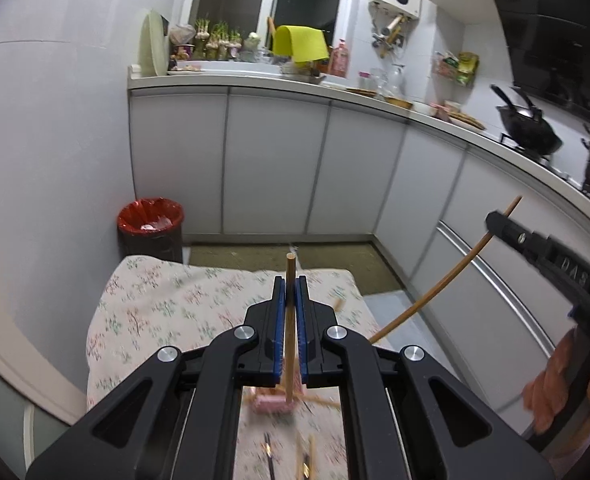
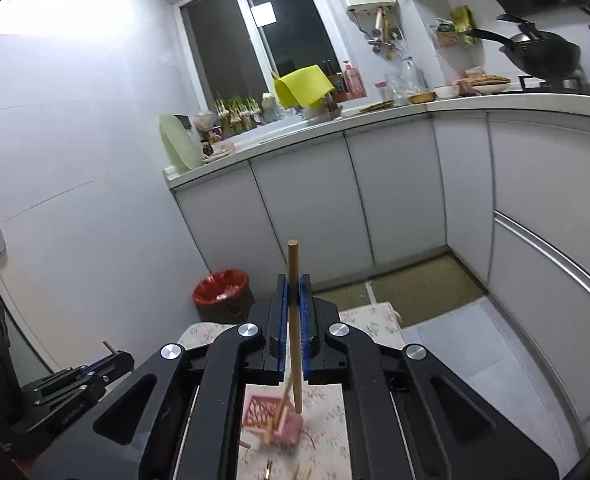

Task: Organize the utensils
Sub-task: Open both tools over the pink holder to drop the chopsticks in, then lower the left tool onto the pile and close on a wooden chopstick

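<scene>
Table [image 1: 143,300]: soft floral cloth, pale, slightly rumpled; the landmark for all below.

Pink holder [image 2: 273,420]: small square basket with lattice walls, plastic by the look, standing on the table directly beneath my jaws; one chopstick already leans out of it, others lie loose on the cloth nearby.

My left gripper [image 1: 291,292]: black frame, blue ribbed pads, pressed together on a chopstick [image 1: 290,320], round, smooth, bamboo-coloured, upright above the table.

My right gripper [image 2: 293,290]: same build, pinching a second chopstick [image 2: 294,320], upright above the holder.

Handling, as I judge it: both sticks are raised clear of the table. I should keep each one vertical, centre its lower tip over the holder's mouth, lower one at a time, and let go only once the tip is inside, since the light basket could tip.
</scene>
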